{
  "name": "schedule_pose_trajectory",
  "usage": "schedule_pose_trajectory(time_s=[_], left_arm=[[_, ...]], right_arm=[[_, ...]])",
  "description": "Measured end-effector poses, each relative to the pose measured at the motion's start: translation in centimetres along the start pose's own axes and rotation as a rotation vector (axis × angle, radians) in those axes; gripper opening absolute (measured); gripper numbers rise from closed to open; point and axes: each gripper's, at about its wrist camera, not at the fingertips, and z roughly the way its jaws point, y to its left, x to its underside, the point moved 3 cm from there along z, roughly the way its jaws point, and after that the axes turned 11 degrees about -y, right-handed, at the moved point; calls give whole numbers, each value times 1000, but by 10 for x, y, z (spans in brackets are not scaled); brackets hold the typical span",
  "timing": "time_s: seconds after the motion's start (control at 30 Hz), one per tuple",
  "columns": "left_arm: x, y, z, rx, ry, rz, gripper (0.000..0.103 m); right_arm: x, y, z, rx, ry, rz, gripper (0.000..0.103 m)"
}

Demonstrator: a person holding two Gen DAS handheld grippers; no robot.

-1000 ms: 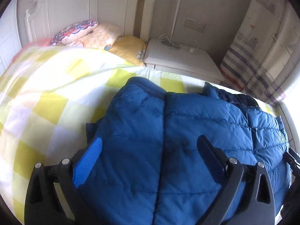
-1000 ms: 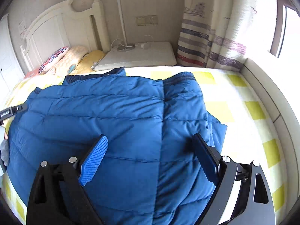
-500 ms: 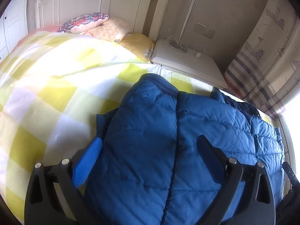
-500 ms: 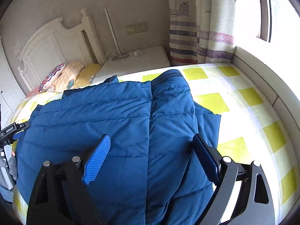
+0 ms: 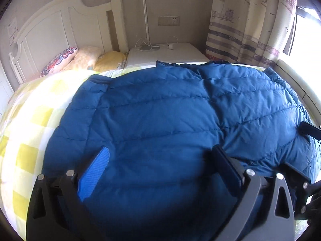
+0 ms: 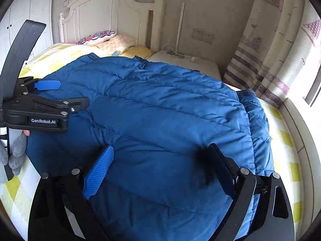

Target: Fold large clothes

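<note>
A blue quilted down jacket [image 5: 170, 116] lies folded on the bed, with both sleeves turned in; it also shows in the right wrist view [image 6: 160, 116]. My left gripper [image 5: 160, 166] hovers open and empty over the jacket's near left part. My right gripper [image 6: 160, 164] hovers open and empty over the jacket's near right part. The left gripper also shows in the right wrist view [image 6: 66, 94] at the jacket's left edge, held by a grey-gloved hand [image 6: 16, 152]. Part of the right gripper [image 5: 309, 130] shows at the right edge of the left wrist view.
The bed has a yellow and white checked cover [image 5: 34, 116]. Pillows [image 5: 80, 60] lie by the white headboard [image 5: 60, 26]. A white nightstand [image 5: 166, 54] with a lamp pole and cables stands behind. A striped curtain [image 5: 244, 24] and window ledge [image 6: 297, 124] are on the right.
Both grippers have turned toward each other and moved in over the jacket; each now sees the other. The jacket lies as before. Both stay open.
</note>
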Motion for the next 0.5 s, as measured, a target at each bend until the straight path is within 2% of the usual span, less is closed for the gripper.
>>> schedule_pose_trajectory(time_s=[0.07,0.17,0.27,0.33,0.5], left_arm=[[-1,34,-5,-55,-16,-47,101],[13,90,5,-102,30,-159,101],[33,127,11,4,47,-310,101],[40,140,14,72,54,-400,101],[38,138,16,34,55,-372,101]], right_arm=[[0,-29,-7,54,-10,47,90],[16,-78,-5,83,18,188,92],[40,-104,0,-21,-18,357,94],[44,-108,0,-40,-17,388,94],[44,-104,2,-24,1,365,94]])
